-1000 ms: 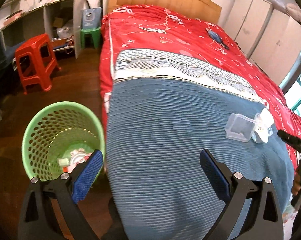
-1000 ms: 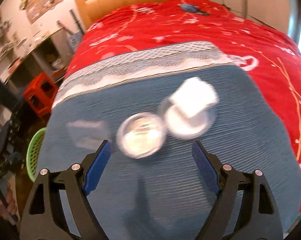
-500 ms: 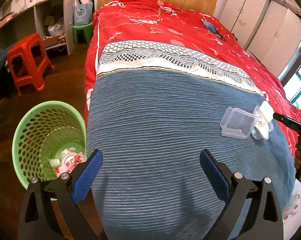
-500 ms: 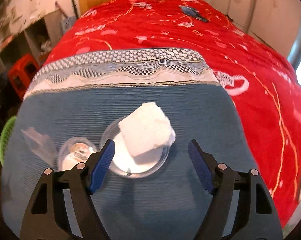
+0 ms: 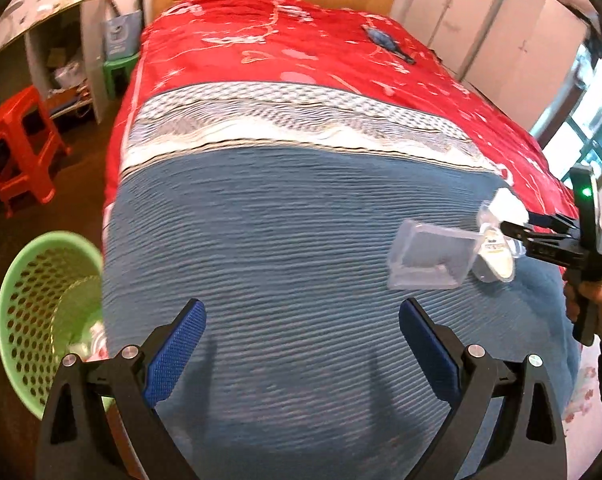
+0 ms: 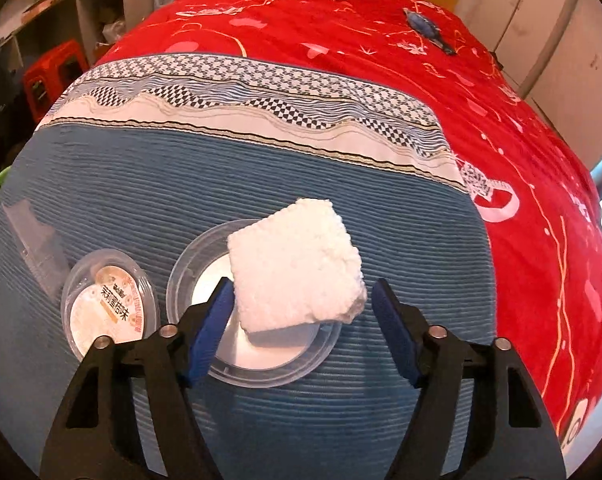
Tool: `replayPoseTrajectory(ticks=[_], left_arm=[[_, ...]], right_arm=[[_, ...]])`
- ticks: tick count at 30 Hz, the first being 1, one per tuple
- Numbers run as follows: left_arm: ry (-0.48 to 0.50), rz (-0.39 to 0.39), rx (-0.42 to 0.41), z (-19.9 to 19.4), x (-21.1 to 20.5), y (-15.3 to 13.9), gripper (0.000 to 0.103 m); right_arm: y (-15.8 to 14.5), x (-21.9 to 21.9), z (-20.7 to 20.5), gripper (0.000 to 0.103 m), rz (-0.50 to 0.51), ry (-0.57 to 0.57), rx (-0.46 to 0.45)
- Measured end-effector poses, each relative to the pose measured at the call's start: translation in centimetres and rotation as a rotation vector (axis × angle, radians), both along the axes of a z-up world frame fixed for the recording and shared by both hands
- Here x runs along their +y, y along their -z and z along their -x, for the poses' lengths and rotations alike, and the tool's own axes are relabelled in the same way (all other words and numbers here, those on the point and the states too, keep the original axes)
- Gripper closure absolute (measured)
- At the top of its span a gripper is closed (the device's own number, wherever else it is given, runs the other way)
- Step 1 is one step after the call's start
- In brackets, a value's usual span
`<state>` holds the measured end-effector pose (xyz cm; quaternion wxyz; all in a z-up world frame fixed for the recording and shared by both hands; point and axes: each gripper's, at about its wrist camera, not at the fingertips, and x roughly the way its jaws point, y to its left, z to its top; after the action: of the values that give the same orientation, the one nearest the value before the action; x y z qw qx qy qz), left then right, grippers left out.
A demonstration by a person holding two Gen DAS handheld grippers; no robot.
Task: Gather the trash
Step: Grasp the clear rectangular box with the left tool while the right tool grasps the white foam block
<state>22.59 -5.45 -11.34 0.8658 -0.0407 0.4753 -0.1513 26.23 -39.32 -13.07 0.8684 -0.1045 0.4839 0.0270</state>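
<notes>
Here, a white foam block (image 6: 297, 266) lies on a clear round lid (image 6: 253, 360) on the blue end of the bed cover (image 6: 221, 176). My right jaws (image 6: 303, 308) stand apart on either side of it: the left blue pad (image 6: 213, 328) is just beside the block's left edge, over the lid, and the right pad sits just off the block's right corner. Whether either pad touches the foam I cannot tell. Nothing is clamped.

Just left of the lid lies a small clear cup lid with a printed label (image 6: 109, 312), and left of that a clear rectangular plastic box (image 6: 37, 240), its edge blurred. From my left wrist view the same box (image 5: 429, 258) lies near the right edge of the blue cover, with the labelled lid (image 5: 495, 254) and the foam block (image 5: 509, 206) bunched behind it, and my right gripper reaching in from the right with a green light on its body.

My left jaws (image 5: 301, 340) are wide apart and hold nothing, hovering over bare blue cover, well apart from the trash pile. Down to their left, on the dark floor beside the bed, stands a green mesh basket (image 5: 25, 300) with some scraps in its bottom. Further back are a red stool (image 5: 17, 144) and a green stool (image 5: 119, 68).
</notes>
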Motion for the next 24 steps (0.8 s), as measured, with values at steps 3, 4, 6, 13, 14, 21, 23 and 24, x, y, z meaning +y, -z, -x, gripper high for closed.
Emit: replayPoseTrajectory(ticks=[3, 4, 6, 13, 14, 21, 23, 24], left_arm=[[0.037, 0.004, -0.007, -0.6, -1.4, 0.0, 0.013], [0.046, 0.002, -0.005, -0.8, -1.7, 0.0, 0.017], [0.067, 0.002, 0.000, -1.3, -2.7, 0.2, 0.021], [0.138, 0.014, 0.006, -3.1, -5.6, 1.1, 0.032], [0.145, 0.013, 0.008, -3.3, -6.0, 1.2, 0.033], [0.191, 0.031, 0.034, -4.3, -7.6, 2.5, 0.067], [0.200, 0.037, 0.031, -4.3, -7.8, 2.6, 0.079], [0.202, 0.038, 0.030, -4.2, -7.8, 2.6, 0.085]], right_arm=[[-0.1, -0.1, -0.1, 0.036, -0.007, 0.006, -0.009], [-0.1, 0.0, -0.1, 0.037, -0.006, 0.007, -0.013], [-0.3, -0.1, 0.0, 0.037, -0.010, 0.012, -0.020], [-2.0, -0.8, 1.3, 0.037, -0.070, 0.052, -0.062], [-2.2, -0.8, 1.5, 0.037, -0.079, 0.055, -0.065], [-3.5, -0.6, 3.5, 0.037, -0.134, 0.054, -0.091], [-3.7, -0.4, 4.1, 0.037, -0.150, 0.052, -0.095], [-3.8, -0.4, 4.3, 0.037, -0.159, 0.053, -0.097]])
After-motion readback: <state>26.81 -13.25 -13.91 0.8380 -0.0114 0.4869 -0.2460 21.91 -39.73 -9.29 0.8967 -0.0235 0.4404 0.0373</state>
